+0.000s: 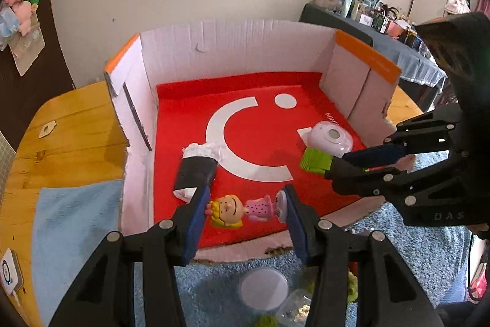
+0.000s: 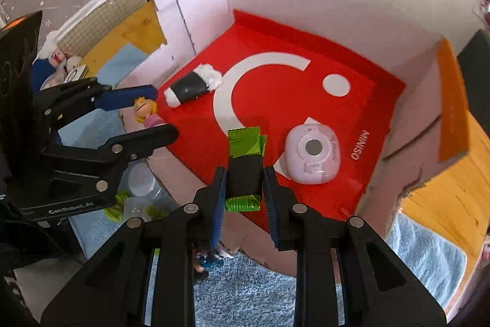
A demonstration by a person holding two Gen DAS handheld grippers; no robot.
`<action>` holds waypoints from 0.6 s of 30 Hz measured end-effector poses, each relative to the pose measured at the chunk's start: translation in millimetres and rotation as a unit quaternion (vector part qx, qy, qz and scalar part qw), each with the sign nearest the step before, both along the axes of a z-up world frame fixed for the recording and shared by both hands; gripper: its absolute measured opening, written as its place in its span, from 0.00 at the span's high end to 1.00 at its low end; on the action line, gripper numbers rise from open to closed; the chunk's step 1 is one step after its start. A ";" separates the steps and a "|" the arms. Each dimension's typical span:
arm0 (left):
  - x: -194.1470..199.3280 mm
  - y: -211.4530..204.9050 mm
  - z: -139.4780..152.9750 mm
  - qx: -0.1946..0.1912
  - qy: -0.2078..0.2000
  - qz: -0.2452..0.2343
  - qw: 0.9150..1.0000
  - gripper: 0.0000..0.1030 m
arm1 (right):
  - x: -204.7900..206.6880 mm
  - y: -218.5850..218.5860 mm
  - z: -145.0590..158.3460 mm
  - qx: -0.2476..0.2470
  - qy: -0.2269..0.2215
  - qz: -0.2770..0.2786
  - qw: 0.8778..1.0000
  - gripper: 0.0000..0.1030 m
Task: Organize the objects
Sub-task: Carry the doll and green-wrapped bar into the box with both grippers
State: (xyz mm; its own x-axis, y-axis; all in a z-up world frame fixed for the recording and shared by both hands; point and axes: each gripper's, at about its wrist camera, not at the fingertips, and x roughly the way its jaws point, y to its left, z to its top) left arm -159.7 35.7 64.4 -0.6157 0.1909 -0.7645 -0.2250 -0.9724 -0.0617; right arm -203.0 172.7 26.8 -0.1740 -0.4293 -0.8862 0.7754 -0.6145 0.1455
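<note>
The box point(image 1: 232, 51), a white-walled cardboard one with a red floor, is sitting on the wooden table point(image 1: 76, 124) and taking in the toys, so its low torn front edge is the biggest hazard: either load could be catching on it while coming over. The left gripper point(image 1: 245, 209) is pinching a small doll point(image 1: 242, 210) lengthwise between its fingers, head against one pad and feet against the other; that end-to-end hold looks likely to pivot or pop loose. The right gripper point(image 2: 245, 189) is squeezing a green-and-black packet point(image 2: 246, 161) just beside the pale pink case point(image 2: 312, 155), which it could be nudging on release. The black-and-white roll point(image 2: 191, 86) is lying well clear.
</note>
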 end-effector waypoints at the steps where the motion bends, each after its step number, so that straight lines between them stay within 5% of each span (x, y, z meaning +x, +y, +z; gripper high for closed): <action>1: -1.9 0.8 -2.3 -0.001 -0.003 -0.001 1.000 0.51 | -0.7 -1.1 -2.0 0.003 -0.003 0.002 1.000 0.78; 18: -19.5 5.0 -24.7 -0.013 -0.049 -0.005 0.999 0.51 | -7.0 -7.8 -20.3 0.029 -0.038 0.010 0.999 0.78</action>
State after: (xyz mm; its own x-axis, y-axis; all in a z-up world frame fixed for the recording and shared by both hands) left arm -179.2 40.7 39.7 -0.5350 0.1770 -0.8261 -0.2296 -0.9715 -0.0594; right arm -210.0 164.9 6.5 -0.0980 -0.3790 -0.9202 0.7752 -0.6089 0.1682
